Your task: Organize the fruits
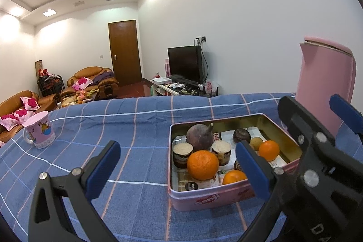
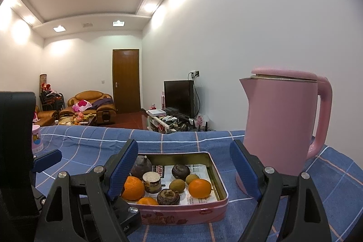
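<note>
Fruits — three oranges (image 2: 199,188), small brown-green ones (image 2: 177,185), dark round ones (image 2: 180,171) — sitting in an open pink tin (image 2: 181,214) on the blue checked cloth (image 2: 181,142), among paper-wrapped cups (image 2: 151,182), with a label on the tin's front too small for reading. Standing at two o'clock of the tin and just beside it, a pink kettle (image 2: 279,124); resting well apart at nine o'clock, a pink mug (image 1: 39,132), leaving bare cloth between. Hovering near the tin's front edge, left gripper (image 1: 179,170) and right gripper (image 2: 185,168), both gaping wide and clasping nothing.
</note>
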### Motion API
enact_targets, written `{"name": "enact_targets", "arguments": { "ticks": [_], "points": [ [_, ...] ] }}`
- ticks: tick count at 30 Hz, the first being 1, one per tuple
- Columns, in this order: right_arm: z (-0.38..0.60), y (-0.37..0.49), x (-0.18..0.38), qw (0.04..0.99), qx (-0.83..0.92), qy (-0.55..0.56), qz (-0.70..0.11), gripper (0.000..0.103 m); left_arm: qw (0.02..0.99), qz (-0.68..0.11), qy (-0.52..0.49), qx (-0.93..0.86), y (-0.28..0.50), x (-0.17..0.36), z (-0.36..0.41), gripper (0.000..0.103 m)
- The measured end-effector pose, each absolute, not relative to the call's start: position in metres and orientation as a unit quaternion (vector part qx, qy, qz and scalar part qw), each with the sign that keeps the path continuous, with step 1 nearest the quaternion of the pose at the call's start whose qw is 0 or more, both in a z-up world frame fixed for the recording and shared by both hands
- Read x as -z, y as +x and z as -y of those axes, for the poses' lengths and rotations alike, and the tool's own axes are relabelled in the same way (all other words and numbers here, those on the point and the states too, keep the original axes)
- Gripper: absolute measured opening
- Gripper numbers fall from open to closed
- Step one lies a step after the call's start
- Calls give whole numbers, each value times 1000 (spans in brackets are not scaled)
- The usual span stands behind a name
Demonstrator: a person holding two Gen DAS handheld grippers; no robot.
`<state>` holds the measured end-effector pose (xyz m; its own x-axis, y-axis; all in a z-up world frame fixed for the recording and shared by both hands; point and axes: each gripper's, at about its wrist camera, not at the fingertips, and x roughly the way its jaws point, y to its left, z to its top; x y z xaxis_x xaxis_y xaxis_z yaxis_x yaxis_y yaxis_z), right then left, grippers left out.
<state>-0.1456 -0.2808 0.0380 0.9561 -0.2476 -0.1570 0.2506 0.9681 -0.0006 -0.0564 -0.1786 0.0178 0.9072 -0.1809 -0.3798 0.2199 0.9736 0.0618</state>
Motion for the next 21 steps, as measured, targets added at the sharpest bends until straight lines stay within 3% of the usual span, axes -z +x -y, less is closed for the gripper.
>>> {"name": "enact_targets", "arguments": {
  "ticks": [21],
  "points": [
    [290,-153,-42,986,152,21,-67,84,976,-190,33,98,-52,-17,171,103]
  ]
}}
